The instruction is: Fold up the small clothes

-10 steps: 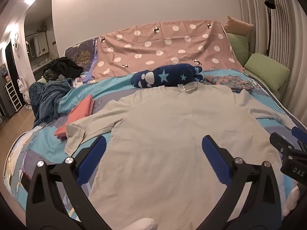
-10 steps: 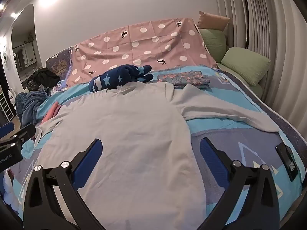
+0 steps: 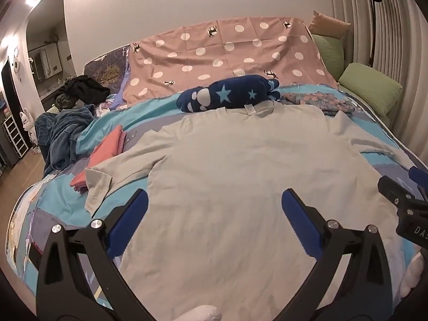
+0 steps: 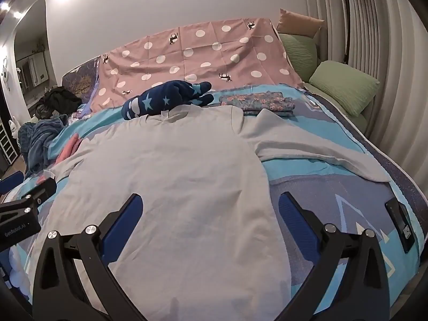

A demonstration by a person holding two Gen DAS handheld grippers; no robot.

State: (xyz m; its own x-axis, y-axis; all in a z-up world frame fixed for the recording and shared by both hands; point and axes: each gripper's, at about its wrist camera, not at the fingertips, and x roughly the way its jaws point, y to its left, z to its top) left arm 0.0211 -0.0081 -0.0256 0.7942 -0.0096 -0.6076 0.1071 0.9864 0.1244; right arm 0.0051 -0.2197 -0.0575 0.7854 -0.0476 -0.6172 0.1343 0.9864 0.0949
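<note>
A light grey long-sleeved shirt (image 3: 235,176) lies flat and face down on the bed, collar at the far end, both sleeves spread out; it also shows in the right wrist view (image 4: 171,176). My left gripper (image 3: 214,208) is open and empty above the shirt's lower left part. My right gripper (image 4: 210,208) is open and empty above the shirt's lower right edge. The right gripper shows at the right edge of the left wrist view (image 3: 404,208), and the left gripper at the left edge of the right wrist view (image 4: 24,211).
A navy star-patterned garment (image 3: 227,96) lies by the collar. A folded floral cloth (image 4: 256,101) lies beside it. A folded coral garment (image 3: 104,152) and a blue blanket (image 3: 61,131) lie on the left. Green pillows (image 4: 345,88) sit at right. A black phone (image 4: 401,222) lies near the bed's right edge.
</note>
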